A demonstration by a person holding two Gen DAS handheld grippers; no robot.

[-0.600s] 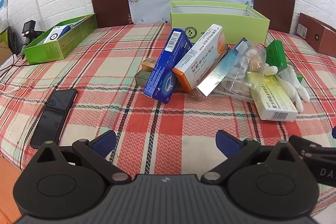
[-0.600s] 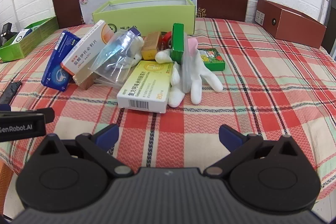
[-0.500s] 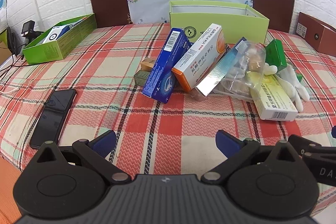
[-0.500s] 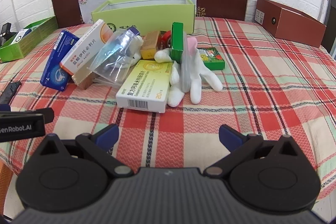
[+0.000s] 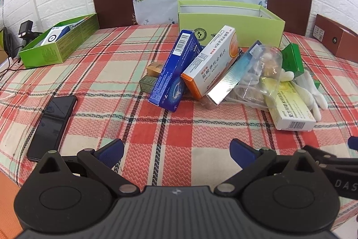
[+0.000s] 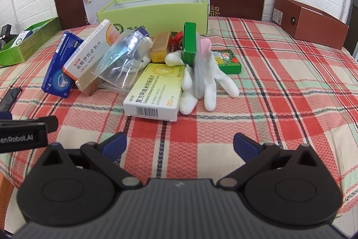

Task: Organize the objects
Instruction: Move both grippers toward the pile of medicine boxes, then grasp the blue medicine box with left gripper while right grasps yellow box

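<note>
Nothing has been picked up yet — this looks like the opening of the sorting job, with both tools hanging over the near edge of the plaid-covered table and facing the heap. The left tool has its blue fingers spread wide with nothing between them; the right tool is the same, wide and empty.

The heap sits mid-table, in front of the big light-green box, which stands open at the top and seems the likely place for things to go. In the left view the blue box leans on the pile, its long axis running from the near lower end up and away to the barcode end. The orange-and-white box leans beside it, tilted the same way. A clear bag lies against these.

Nearest the right tool is the yellow-and-white box, lying flat, long axis pointing away and slightly right, barcode end toward the camera. A white glove touches its right side, fingers pointing at the tool.

The next move probably calls for choosing one loose, free-lying item — the yellow-and-white box seems easiest — and closing across its narrow width, not its length.
</note>
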